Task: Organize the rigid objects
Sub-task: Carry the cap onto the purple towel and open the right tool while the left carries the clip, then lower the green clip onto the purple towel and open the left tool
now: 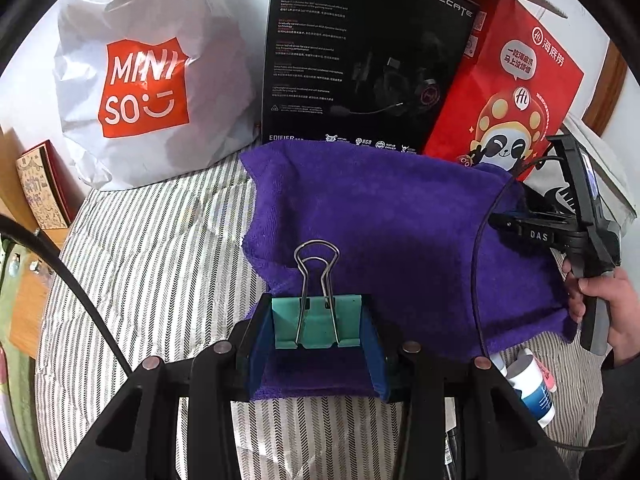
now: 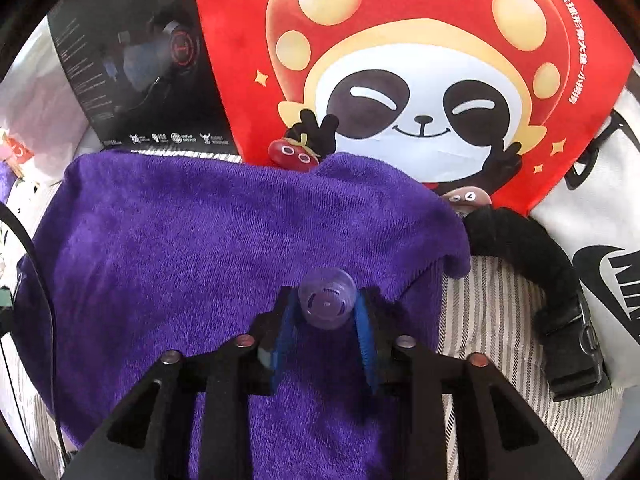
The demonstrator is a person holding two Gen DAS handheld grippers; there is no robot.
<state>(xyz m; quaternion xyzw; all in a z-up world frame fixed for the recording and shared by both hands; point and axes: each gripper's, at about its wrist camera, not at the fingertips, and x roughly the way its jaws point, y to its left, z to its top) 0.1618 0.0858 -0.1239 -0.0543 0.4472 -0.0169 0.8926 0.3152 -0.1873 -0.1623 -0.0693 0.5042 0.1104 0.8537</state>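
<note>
My left gripper (image 1: pixel 316 302) is shut on a teal binder clip (image 1: pixel 316 330), whose wire handles point up and away, just above the near edge of a purple towel (image 1: pixel 380 208). Further right in the left wrist view, a hand holds my right gripper (image 1: pixel 502 220) low over the towel. In the right wrist view the right gripper (image 2: pixel 326 298) stands over the purple towel (image 2: pixel 200 240) near its right edge. A small clear round plastic piece (image 2: pixel 327 306) lies on the towel between its blue pads (image 2: pixel 362 320). The pads sit close beside it without visibly squeezing it.
The towel lies on striped bedding (image 1: pixel 152 260). Behind it stand a white Miniso bag (image 1: pixel 140 80), a black headset box (image 1: pixel 360 60) and a red panda bag (image 1: pixel 512 92). A white bottle (image 1: pixel 532 388) lies near right. A black buckled strap (image 2: pixel 560 300) and white Nike bag (image 2: pixel 600 220) sit right.
</note>
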